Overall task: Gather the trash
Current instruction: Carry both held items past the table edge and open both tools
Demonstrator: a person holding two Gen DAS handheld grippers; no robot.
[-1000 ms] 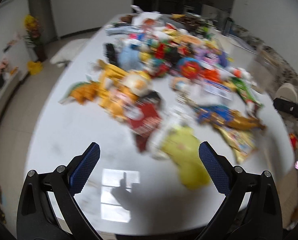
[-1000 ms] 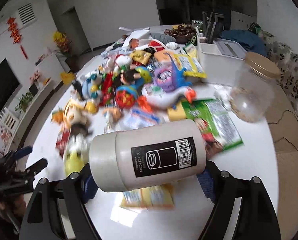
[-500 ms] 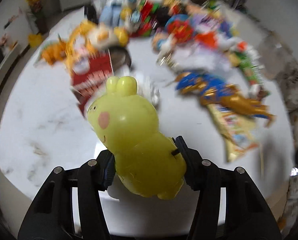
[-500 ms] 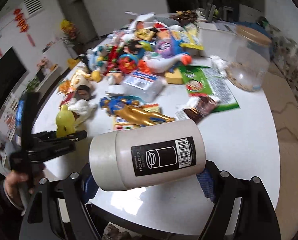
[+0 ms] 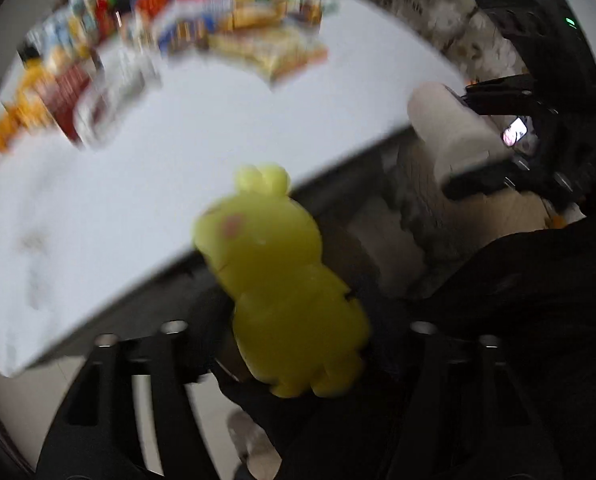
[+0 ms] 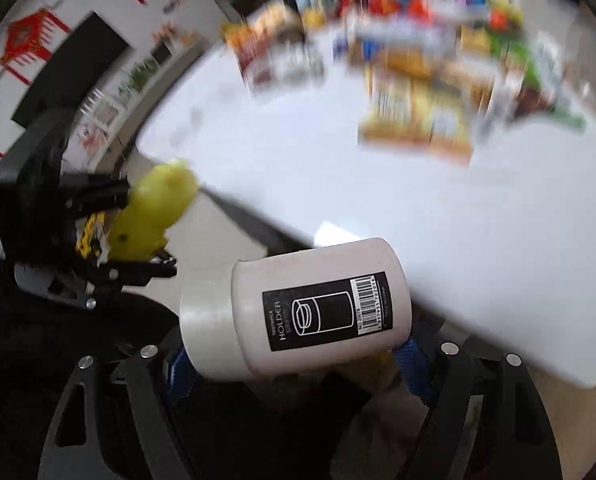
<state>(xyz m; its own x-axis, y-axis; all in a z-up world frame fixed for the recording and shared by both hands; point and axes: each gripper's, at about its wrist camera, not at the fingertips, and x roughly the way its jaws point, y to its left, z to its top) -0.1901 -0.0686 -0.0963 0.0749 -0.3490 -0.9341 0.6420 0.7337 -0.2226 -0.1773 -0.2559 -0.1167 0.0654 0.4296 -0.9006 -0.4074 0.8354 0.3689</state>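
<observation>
The left gripper [image 5: 298, 344] has its jaws just opening, and the yellow toy [image 5: 282, 280] low in the frame looks loose between them. The right gripper [image 6: 298, 364] has also been widening, the white canister [image 6: 298, 308] at lower centre between its jaws, off the tabletop [image 6: 437, 208]; grip unclear

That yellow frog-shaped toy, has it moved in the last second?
Yes. The yellow toy left the white table, where it lay, and now hangs beyond its near edge.

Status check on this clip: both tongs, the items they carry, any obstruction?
Left tongs opening, yellow toy between them past the table edge. Right tongs opening around white canister. No clear obstruction; frames blurred.
</observation>
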